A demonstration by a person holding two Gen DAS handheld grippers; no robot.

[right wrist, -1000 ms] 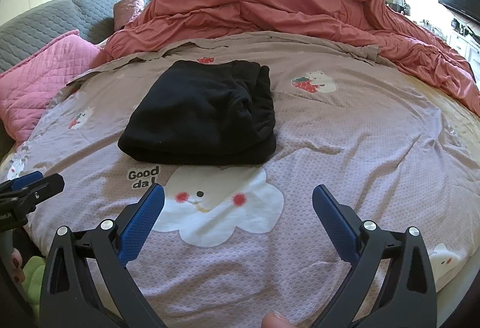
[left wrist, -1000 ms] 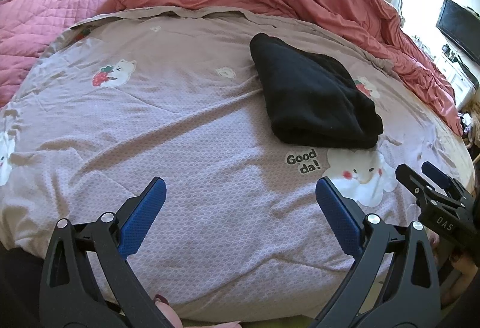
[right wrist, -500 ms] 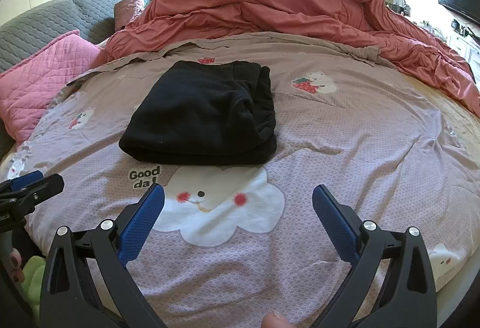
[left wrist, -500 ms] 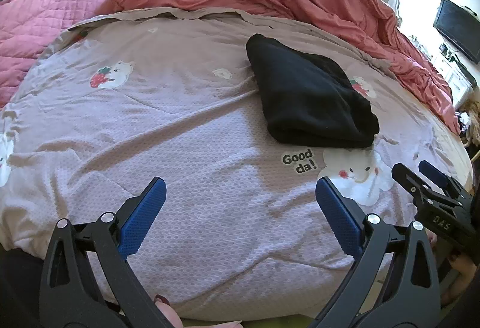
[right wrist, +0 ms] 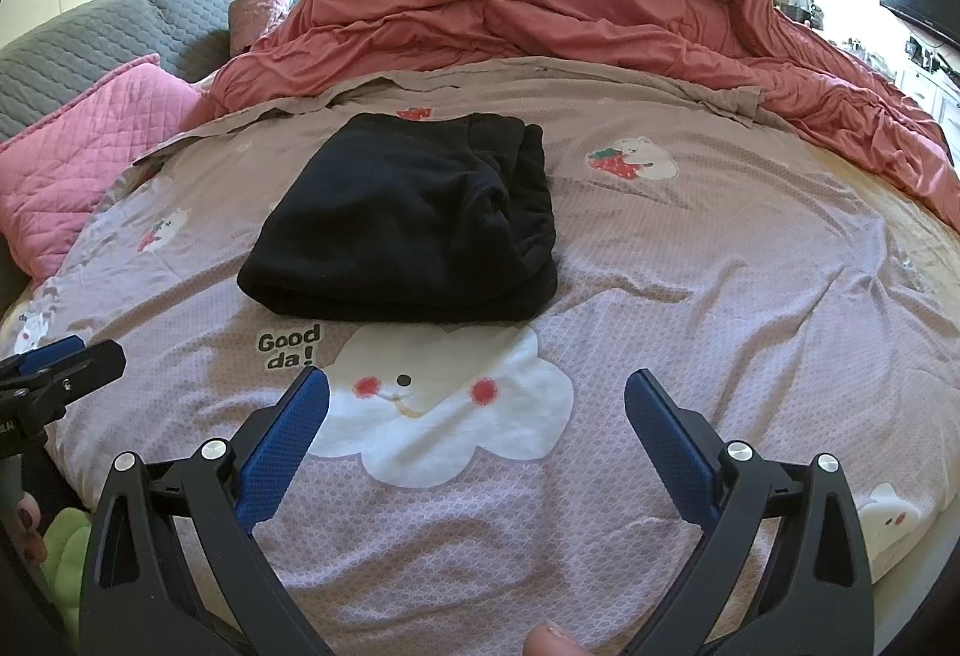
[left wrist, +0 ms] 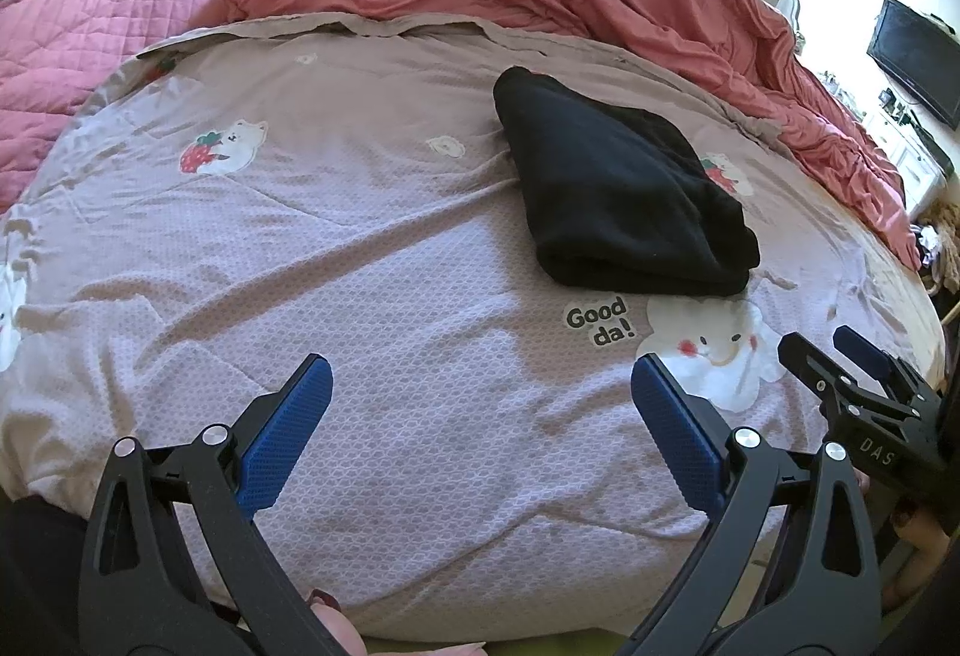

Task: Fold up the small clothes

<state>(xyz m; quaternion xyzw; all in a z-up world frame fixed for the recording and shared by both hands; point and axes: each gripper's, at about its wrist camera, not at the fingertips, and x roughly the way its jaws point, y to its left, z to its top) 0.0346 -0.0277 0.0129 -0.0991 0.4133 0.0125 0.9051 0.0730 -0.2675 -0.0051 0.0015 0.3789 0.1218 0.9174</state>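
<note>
A black garment (left wrist: 618,188) lies folded in a thick bundle on the lilac patterned bedsheet (left wrist: 360,248); it also shows in the right wrist view (right wrist: 408,224), just beyond a white cloud print. My left gripper (left wrist: 480,398) is open and empty, held near the bed's front edge, well short and left of the garment. My right gripper (right wrist: 477,404) is open and empty over the cloud print, short of the garment. The right gripper also shows at the right edge of the left wrist view (left wrist: 840,362), and the left gripper at the left edge of the right wrist view (right wrist: 66,362).
A crumpled salmon duvet (right wrist: 570,2) is heaped across the far side of the bed. A pink quilted pillow (right wrist: 90,146) and grey headboard (right wrist: 120,26) are at the left. A TV (left wrist: 918,56) hangs on the right wall. A green object (right wrist: 66,542) sits below the bed edge.
Both grippers have shifted only slightly; the garment sits a touch lower and nearer in the left wrist view. Nothing was grasped or released.
</note>
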